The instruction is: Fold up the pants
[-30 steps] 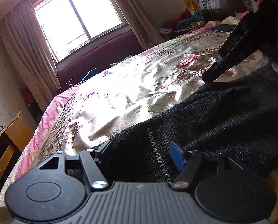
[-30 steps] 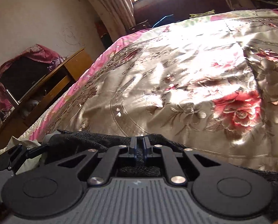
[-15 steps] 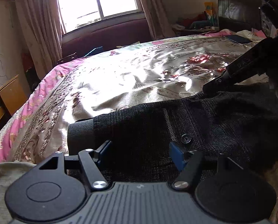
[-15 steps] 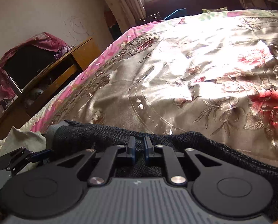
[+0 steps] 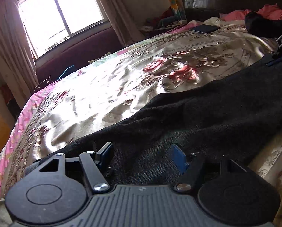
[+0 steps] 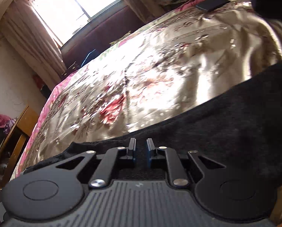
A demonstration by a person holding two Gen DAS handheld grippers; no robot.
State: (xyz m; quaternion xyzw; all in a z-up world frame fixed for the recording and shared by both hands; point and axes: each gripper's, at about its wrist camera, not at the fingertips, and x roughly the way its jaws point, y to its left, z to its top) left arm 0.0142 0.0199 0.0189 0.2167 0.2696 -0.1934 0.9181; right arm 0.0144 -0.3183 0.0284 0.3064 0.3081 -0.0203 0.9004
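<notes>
Dark knit pants (image 5: 207,113) lie spread across the near side of the floral satin bedspread (image 5: 112,87). My left gripper (image 5: 142,154) is open, its jaws wide apart just over the pants' near edge, with no cloth between them. My right gripper (image 6: 140,149) is shut on a fold of the pants (image 6: 226,124) at their near edge, with cloth between the pads. The right gripper's tip also shows at the far right of the left wrist view (image 5: 279,56), resting on the pants.
A dark phone or tablet (image 5: 204,28) lies on the far side of the bed. A black garment (image 5: 262,25) and pink bedding (image 5: 269,12) sit by the headboard. A wooden cabinet (image 6: 14,140) stands at the left of the bed. A curtained window (image 5: 61,15) is beyond.
Both grippers have tilted and swung to the right along the pants. The right gripper has moved farther away from the left one. The right jaws stand slightly wider than one second ago.
</notes>
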